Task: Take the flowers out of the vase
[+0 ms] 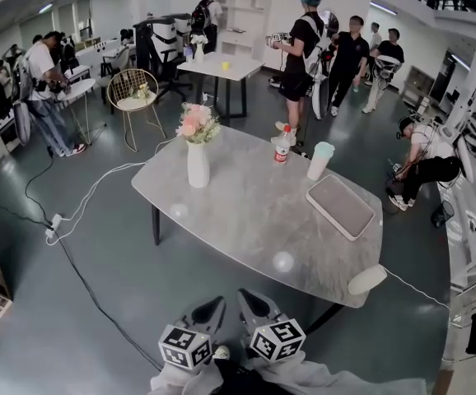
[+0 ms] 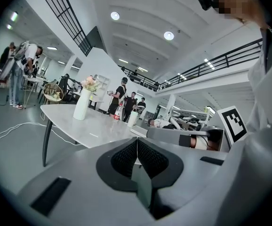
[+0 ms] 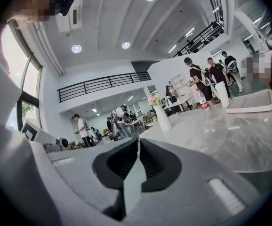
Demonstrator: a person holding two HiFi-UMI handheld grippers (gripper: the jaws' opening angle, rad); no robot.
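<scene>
On the far left part of the grey table, per the head view, the flowers stand upright in a white vase. They are well apart from the bottle, cup and tray to the right. The left claw and right claw sit side by side at the near edge, well short of the vase.

Left gripper view: the left claw's jaws are pressed together with nothing between them. Vase and flowers show far off across the tabletop, up and to the left.

Right gripper view: the right claw is likewise fully closed and empty. The vase lies ahead, slightly right of the jaw line.

Assessment: the bunch looks light and soft, with blooms that would crush easily; the stems should be stiffer. The best hold is judged to be on the stems just above the vase mouth, with a gentle squeeze. The vase is tall and narrow and may tip or lift with the stems. Steadying its body with the other claw seems prudent, though its smooth surface is probably slippery.
</scene>
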